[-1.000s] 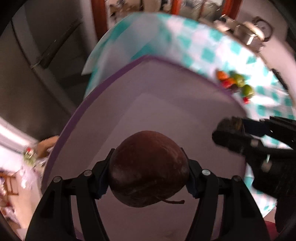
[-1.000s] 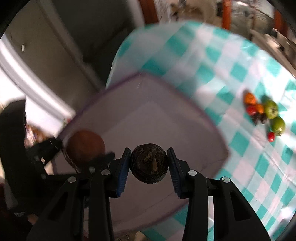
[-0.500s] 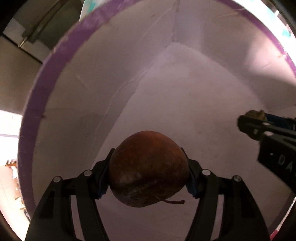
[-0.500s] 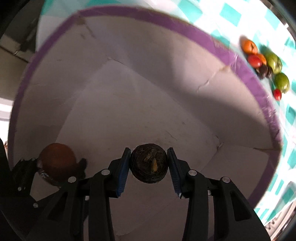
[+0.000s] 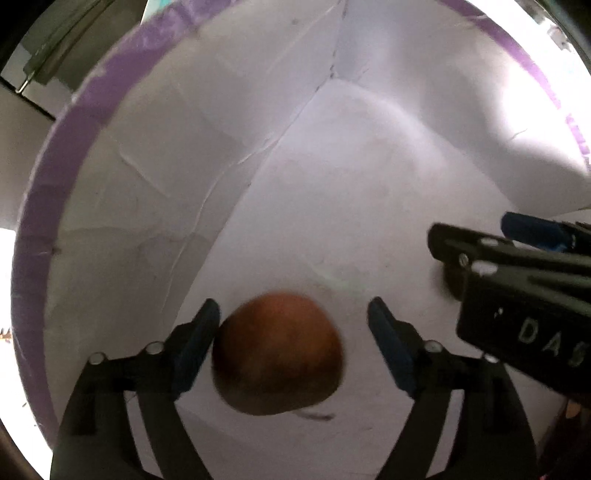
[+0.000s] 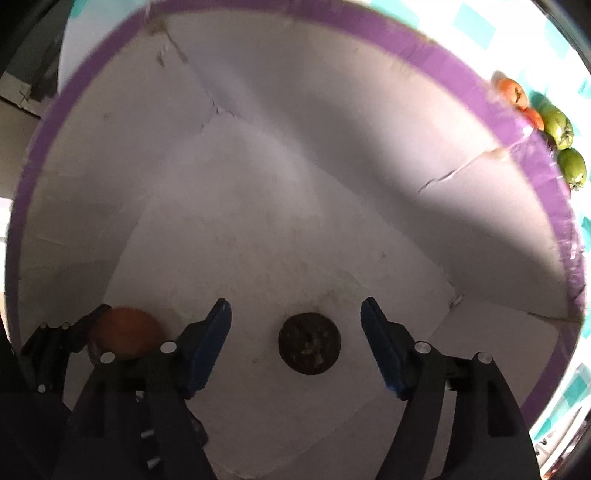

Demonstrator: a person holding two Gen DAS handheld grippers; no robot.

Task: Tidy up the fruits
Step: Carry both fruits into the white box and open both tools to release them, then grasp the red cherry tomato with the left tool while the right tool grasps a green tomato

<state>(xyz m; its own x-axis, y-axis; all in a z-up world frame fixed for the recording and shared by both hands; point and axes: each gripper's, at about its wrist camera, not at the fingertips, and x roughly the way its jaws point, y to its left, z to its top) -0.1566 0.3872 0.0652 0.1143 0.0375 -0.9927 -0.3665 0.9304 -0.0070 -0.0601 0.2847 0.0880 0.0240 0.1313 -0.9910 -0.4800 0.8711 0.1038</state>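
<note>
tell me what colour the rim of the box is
Purple. The rim of the box runs as a purple band around the pale inner walls, clearest in the right wrist view.

The right gripper (image 6: pixel 295 343) has just been opening. A small dark fruit (image 6: pixel 309 343) sits loose between its blue pads on the box floor (image 6: pixel 277 229).

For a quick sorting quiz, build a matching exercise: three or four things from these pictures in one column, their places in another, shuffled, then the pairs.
Things
1. round reddish-brown fruit
2. small dark wrinkled round fruit
3. two green round fruits
4. purple-rimmed white cardboard box

Places
A. outside the box, on the teal checked tablecloth
B. on the box floor, between the open right tool fingers
C. around both tools
D. between the open left tool fingers

Pairs: 1-D, 2-B, 3-A, 4-C
</note>
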